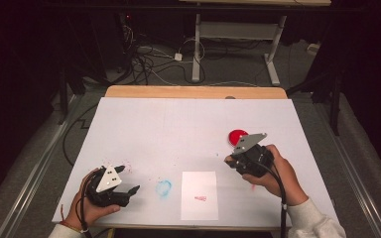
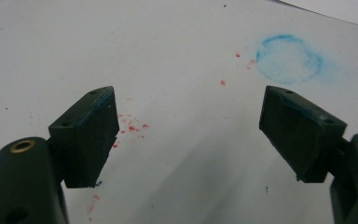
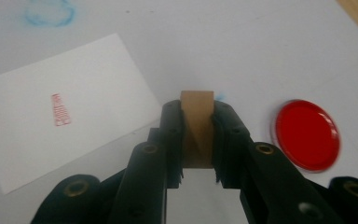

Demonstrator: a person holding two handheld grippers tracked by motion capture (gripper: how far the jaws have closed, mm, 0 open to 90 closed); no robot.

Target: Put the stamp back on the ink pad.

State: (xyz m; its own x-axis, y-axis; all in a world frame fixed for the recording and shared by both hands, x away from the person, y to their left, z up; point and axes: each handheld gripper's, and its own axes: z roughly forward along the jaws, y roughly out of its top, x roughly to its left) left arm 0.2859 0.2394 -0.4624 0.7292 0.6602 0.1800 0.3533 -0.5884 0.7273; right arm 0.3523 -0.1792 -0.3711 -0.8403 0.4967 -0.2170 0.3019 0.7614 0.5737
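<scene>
My right gripper (image 1: 229, 161) (image 3: 197, 109) is shut on a small wooden stamp block (image 3: 196, 130), held just above the table. A round red ink pad (image 1: 237, 136) (image 3: 307, 134) lies close beside it. A white paper card (image 1: 199, 195) (image 3: 65, 121) lies near the front edge and carries a red stamped print (image 1: 200, 198) (image 3: 59, 109). At the front left, my left gripper (image 1: 130, 178) (image 2: 191, 121) rests low over the table, open, with nothing between its jaws.
The table (image 1: 178, 124) is covered in white, with a wooden strip (image 1: 193, 91) along the far edge. A blue ink ring (image 1: 163, 188) (image 2: 289, 58) (image 3: 50, 13) stains the cover between left gripper and card. Red ink specks (image 2: 133, 127) dot the cover near the left jaws.
</scene>
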